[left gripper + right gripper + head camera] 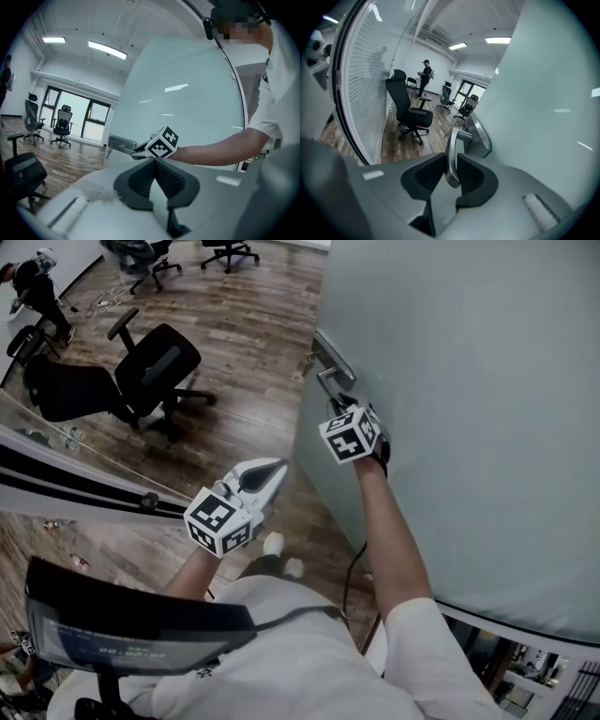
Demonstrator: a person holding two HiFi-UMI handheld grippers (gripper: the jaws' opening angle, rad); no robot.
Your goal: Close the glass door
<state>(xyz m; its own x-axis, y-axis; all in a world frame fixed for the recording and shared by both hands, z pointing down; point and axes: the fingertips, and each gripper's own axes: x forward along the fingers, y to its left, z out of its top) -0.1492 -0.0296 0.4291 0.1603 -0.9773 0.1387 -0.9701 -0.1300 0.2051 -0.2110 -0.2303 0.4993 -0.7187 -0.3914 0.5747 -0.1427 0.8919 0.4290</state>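
Nearest the lens: one dark panel (pixel 131 615) at the wearer's chest, purpose unclear.

Glass door (pixel 469 381): one, frosted. It filled the right of the head view and stood open over the wooden floor (pixel 253 343); judged not yet closed.

Office chairs: black, at least three. One stood near (pixel 141 371), and two stood at the far edge.

Right tongs (pixel 347 407): one. They were clamped on the lever handle (pixel 333 381), with a pad against each side of the metal bar (pixel 452 154). This was presumably so the door could be swung by its handle.

Left tongs (pixel 272 472): one. The pads were pressed together with nothing between them. They were carried low and clear of the door, probably because one grip sufficed.

Key (pixel 108 152): one small piece, seemingly a key, hung just below the handle's plate.
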